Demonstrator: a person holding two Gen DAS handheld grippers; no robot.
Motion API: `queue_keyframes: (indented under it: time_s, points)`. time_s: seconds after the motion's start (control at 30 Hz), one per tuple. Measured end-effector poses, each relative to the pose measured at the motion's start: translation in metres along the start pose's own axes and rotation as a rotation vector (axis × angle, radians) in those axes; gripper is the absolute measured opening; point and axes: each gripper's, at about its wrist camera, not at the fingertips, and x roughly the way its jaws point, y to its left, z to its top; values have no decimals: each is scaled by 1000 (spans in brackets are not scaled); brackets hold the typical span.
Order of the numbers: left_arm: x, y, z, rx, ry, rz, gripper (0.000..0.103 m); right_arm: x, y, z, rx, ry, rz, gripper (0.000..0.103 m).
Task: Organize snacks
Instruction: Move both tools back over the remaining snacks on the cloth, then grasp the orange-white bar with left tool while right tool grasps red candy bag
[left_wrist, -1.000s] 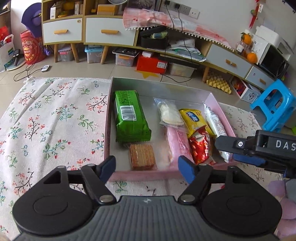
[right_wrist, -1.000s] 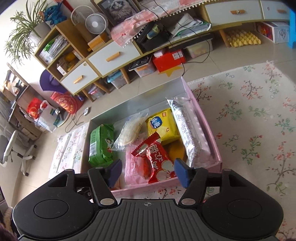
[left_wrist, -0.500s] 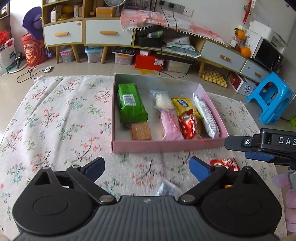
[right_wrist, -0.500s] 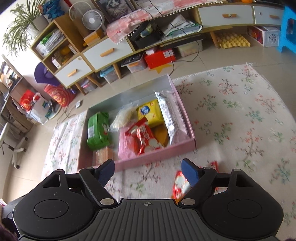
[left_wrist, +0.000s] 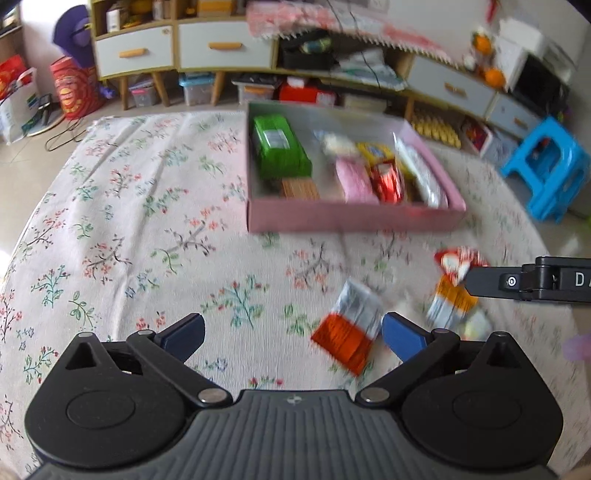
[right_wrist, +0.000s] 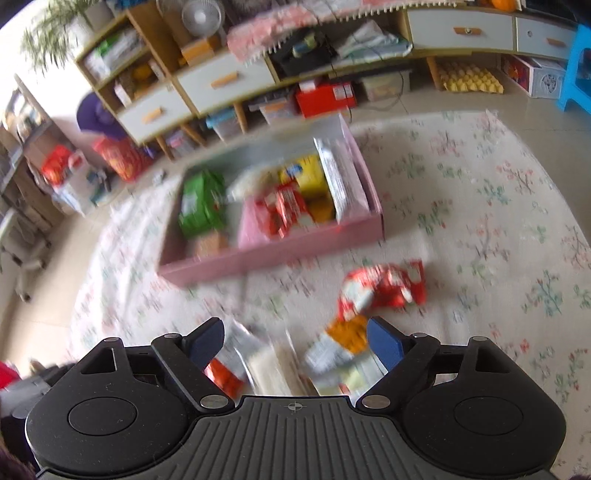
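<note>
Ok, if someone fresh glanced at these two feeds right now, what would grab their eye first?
Probably the pink box on the floral cloth, packed with snacks, the green packet at its left end standing out. Next, the loose packets on the cloth in front of it: a red one and an orange-and-silver one. The left gripper and right gripper both hang open above them, their jaws having just been opening, gripping nothing.
</note>
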Motion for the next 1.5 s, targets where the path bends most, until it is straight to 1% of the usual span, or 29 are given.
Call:
queue_keyframes:
  time_s: [0.1, 0.2, 0.33, 0.4, 0.53, 0.63, 0.67, 0.73, 0.83, 0.9, 0.97, 1.07, 1.13, 1.23, 1.3, 1.37, 1.5]
  points:
    - [5, -3, -7, 46, -2, -3, 102, 2, 0, -3, -44, -4, -24, 86]
    - [13, -7, -12, 104, 1, -3, 102, 5, -9, -6, -43, 13, -41, 86]
    - [22, -13, -17, 177, -4, -44, 102, 7, -26, -7, -23, 17, -79, 86]
    - [27, -19, -21, 233, -7, -61, 100, 8, -38, -7, 4, 5, -102, 86]
    - [34, -30, -27, 365, -32, -64, 94, 14, -62, -4, 57, -10, -123, 86]
    - [41, -34, -31, 439, -29, -62, 90, 22, -70, 0, 43, -21, -127, 86]
    - [42, -34, -31, 450, -34, -64, 92, 25, -72, 2, 27, -23, -135, 86]
    - [43, -33, -31, 444, -43, -72, 92, 33, -74, 4, -16, -25, -147, 86]
    - [44, -28, -29, 391, -41, -66, 92, 46, -78, 6, -66, -15, -183, 86]
    - [44, -25, -27, 353, -39, -43, 92, 55, -80, 6, -91, -4, -204, 86]
    - [46, -24, -22, 325, -38, -17, 90, 60, -76, 5, -139, -25, -214, 88]
    - [45, -17, -21, 294, -47, 9, 88, 65, -67, 4, -204, -49, -212, 89]
    - [45, -12, -20, 272, -47, 2, 89, 67, -62, 4, -220, -57, -196, 89]
    - [46, -8, -20, 284, -50, -7, 95, 70, -54, 5, -243, -66, -179, 89]
    - [48, -7, -21, 303, -61, -18, 100, 72, -49, 5, -258, -74, -171, 89]
    - [51, -5, -19, 307, -66, -34, 103, 73, -44, 5, -273, -82, -167, 89]
    - [52, -3, -20, 353, -101, -74, 102, 74, -37, 3, -300, -101, -163, 88]
